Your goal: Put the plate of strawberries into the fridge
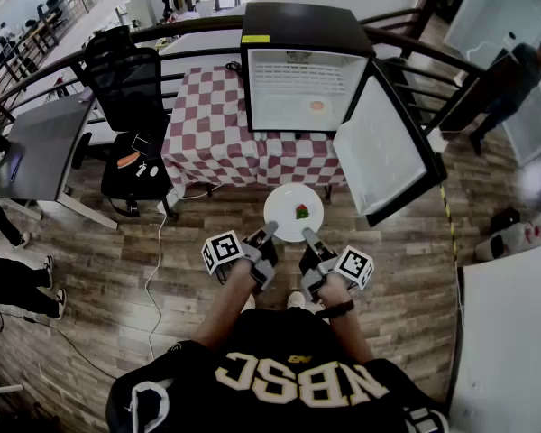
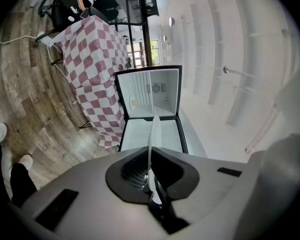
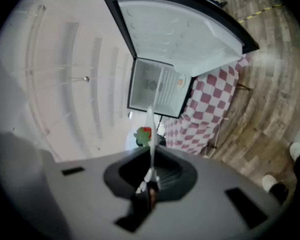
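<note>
1. The plate [image 1: 293, 213] was up in the air, out in front of the fridge [image 1: 302, 88] and over the wood floor [image 1: 117, 269]. It sat roughly level with one strawberry [image 1: 301, 212] on it (the task says strawberries, but I could only spot one).
2. Both grippers had it by the near rim, the left gripper [image 1: 269, 233] on the left part and the right gripper [image 1: 308, 238] on the right part. In each gripper view the jaws were nearly together, with the thin rim pinched edge-on between them and nothing else in there.
3. The fridge sat on the checked table [image 1: 212, 124] with its door [image 1: 383, 147] swung wide to the right. Inside it was mostly bare white, with a small round orange-ish thing [image 1: 317, 106] on the bottom toward the right.
4. My read is that this was the carry step: the plate was picked up but not yet placed, and it was well short of the opening.
5. The next move looked like raising the plate to the fridge's bottom level and going straight in. Both grippers would need to move together so the plate stayed flat and the berry didn't roll. I'd aim left of the round thing, stay clear of the door edge, and set the plate down before letting go.
</note>
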A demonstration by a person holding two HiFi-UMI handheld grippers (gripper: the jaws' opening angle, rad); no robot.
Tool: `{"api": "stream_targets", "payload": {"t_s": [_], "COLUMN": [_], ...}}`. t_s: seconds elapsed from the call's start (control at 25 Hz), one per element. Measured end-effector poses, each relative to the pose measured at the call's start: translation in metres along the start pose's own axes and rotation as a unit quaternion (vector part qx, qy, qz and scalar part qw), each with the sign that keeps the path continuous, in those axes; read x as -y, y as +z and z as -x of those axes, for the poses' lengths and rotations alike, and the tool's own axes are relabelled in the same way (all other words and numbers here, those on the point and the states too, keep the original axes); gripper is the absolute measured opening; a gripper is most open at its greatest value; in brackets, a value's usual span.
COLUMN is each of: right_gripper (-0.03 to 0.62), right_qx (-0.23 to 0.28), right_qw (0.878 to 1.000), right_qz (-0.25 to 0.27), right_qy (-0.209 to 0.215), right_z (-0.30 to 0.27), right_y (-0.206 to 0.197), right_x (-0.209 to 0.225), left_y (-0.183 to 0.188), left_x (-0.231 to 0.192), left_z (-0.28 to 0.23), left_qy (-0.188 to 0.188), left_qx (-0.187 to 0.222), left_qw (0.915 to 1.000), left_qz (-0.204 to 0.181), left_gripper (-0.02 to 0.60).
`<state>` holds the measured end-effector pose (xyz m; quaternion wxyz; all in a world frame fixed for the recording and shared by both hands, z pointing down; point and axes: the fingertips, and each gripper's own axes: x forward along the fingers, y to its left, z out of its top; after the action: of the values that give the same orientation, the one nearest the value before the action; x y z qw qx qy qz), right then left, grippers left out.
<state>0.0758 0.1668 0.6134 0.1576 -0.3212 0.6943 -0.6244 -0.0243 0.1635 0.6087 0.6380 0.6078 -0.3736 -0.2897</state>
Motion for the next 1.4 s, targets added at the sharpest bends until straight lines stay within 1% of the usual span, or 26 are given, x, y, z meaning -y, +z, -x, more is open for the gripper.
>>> {"api": "stream_targets", "payload": {"t_s": [0.12, 0.24, 0.6, 0.96, 1.08, 1.24, 1.4], "right_gripper": [0.037, 0.037, 0.037, 0.037, 0.037, 0.037, 0.037], "right_qx": [-0.002, -0.004, -0.018, -0.012, -0.01, -0.011, -0.027], "right_qw": [1.0, 1.0, 1.0, 0.999, 0.999, 0.998, 0.997], "right_qz": [-0.004, -0.009, -0.022, -0.032, -0.038, -0.049, -0.063], "right_qy": [-0.006, -0.004, 0.001, 0.012, 0.019, 0.023, 0.026], "right_z": [0.003, 0.004, 0.01, 0.039, 0.049, 0.055, 0.054], "right_y": [0.0, 0.004, 0.026, 0.068, 0.076, 0.077, 0.068], "right_x": [0.001, 0.002, 0.013, 0.024, 0.029, 0.038, 0.044], "left_y": [-0.003, -0.006, -0.018, -0.052, -0.065, -0.073, -0.076], "left_x": [-0.002, -0.002, -0.004, 0.002, 0.003, -0.002, -0.01], "left_z": [0.0, -0.004, -0.024, -0.062, -0.069, -0.069, -0.062], "left_qy": [0.001, 0.002, 0.015, 0.017, 0.019, 0.031, 0.043], "left_qx": [0.002, 0.005, 0.02, 0.02, 0.017, 0.022, 0.033], "left_qw": [1.0, 0.9999, 0.9996, 0.9996, 0.9997, 0.9993, 0.9985], "left_qz": [0.004, 0.009, 0.009, 0.005, 0.001, -0.006, -0.002], "left_gripper": [0.028, 0.028, 0.028, 0.028, 0.028, 0.028, 0.028]}}
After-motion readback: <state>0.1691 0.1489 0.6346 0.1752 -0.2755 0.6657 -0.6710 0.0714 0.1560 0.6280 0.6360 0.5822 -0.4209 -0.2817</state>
